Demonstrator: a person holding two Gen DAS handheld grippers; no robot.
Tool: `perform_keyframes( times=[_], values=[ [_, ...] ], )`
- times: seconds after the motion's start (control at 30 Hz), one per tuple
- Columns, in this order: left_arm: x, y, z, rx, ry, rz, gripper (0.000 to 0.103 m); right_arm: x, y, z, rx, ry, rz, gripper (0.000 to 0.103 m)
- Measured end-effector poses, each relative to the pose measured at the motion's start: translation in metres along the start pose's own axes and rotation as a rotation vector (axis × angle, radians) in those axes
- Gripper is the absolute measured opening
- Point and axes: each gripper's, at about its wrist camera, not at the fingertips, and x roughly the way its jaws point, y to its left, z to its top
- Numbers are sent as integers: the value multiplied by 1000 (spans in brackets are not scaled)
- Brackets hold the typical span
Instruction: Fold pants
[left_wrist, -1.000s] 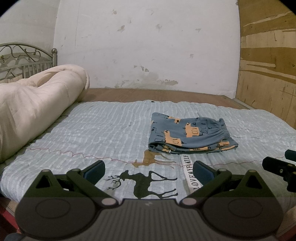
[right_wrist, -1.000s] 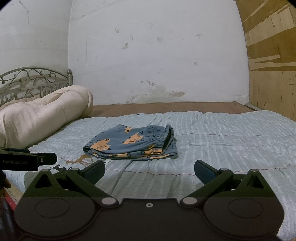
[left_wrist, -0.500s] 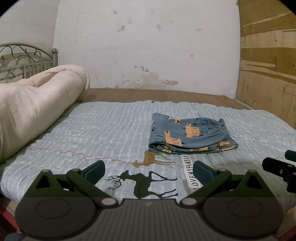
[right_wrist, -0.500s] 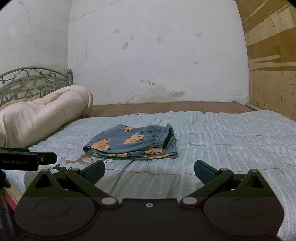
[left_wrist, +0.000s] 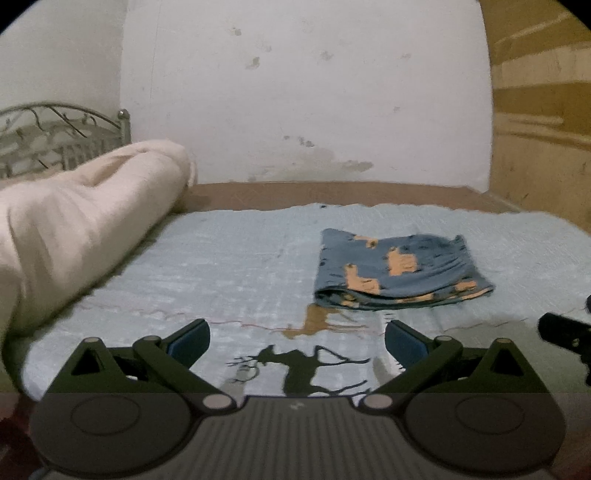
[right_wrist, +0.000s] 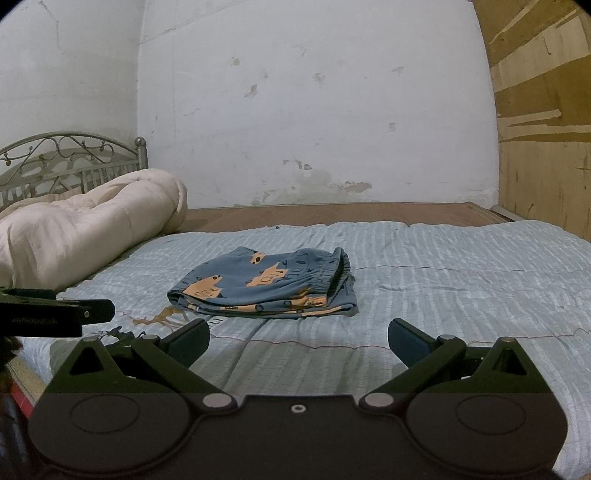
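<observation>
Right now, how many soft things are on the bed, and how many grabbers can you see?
Folded blue pants: 1
Rolled cream quilt: 1
Striped bedspread: 1
Grabbers: 2, the left gripper and the right gripper, both open
Total: 5

Ahead of the right gripper (right_wrist: 297, 341), whose jaws stood wide apart, bare bedspread (right_wrist: 461, 273) ran unobstructed to the folded pants (right_wrist: 269, 286) and beyond on its right. To its left the other gripper's black body (right_wrist: 55, 314) jutted in. Ahead-left of the left gripper (left_wrist: 297, 341), a bulky rolled quilt (left_wrist: 74, 229) blocked that side.
</observation>
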Motion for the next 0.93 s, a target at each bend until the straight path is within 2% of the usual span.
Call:
perform_keyframes(
  times=[0.17,0.57,0.93],
  values=[
    [1,2,1,-21,9,-33,102,0,0,0,-4,4,4,102],
    [-6,2,-1,-29,-20,-33,102,0,0,1,-6,6,10,102],
    [-5,2,-2,-40,-13,-5,102,0,-1,-1,-10,11,18,102]
  ],
)
